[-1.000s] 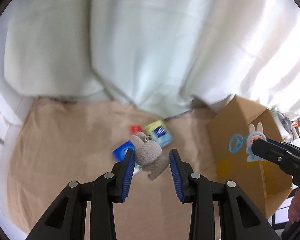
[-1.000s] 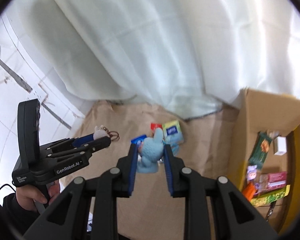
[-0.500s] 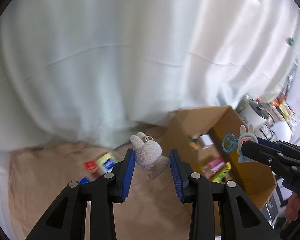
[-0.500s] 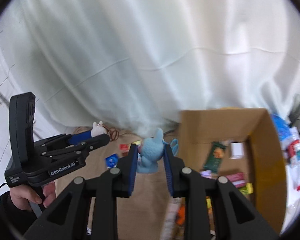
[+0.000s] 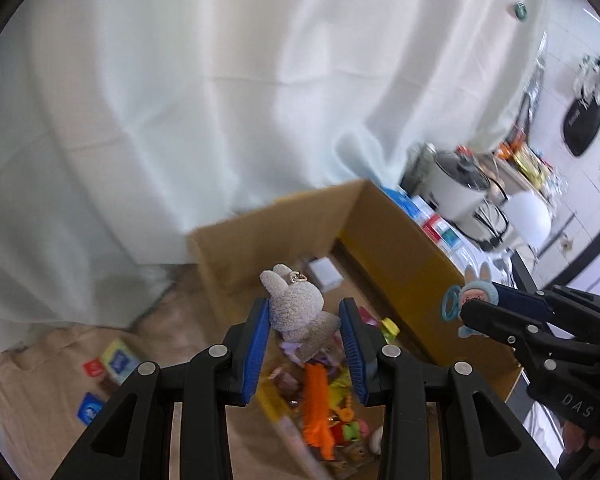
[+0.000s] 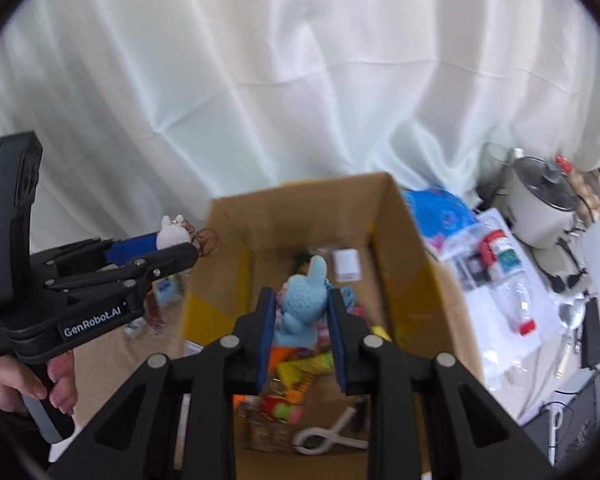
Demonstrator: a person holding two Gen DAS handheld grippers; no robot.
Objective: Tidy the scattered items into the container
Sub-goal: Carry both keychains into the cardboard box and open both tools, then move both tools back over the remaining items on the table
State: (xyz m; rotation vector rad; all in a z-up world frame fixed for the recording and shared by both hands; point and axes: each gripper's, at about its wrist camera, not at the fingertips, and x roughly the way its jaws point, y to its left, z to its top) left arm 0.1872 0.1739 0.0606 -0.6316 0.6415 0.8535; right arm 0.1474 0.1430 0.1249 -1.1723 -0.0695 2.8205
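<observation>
Above the open cardboard box (image 6: pixel 396 216), both tools hung loaded. Left tool (image 5: pixel 305 340) pinched a soft grey plush bunny (image 5: pixel 296 308) at its body; right tool (image 6: pixel 302 328) squeezed a light blue plush rabbit (image 6: pixel 302 308), likely compressible, unbreakable.

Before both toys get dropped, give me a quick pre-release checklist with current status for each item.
1. Left tool grips the grey plush bunny: ok.
2. Right tool grips the blue plush bunny: ok.
3. Cardboard box open at the top: ok.
4. Blue bunny in line with the box opening: ok.
5. Grey bunny fully past the box's left wall: cannot tell.
6. Items left on the beige cloth, such as the yellow packet: not ok.
</observation>
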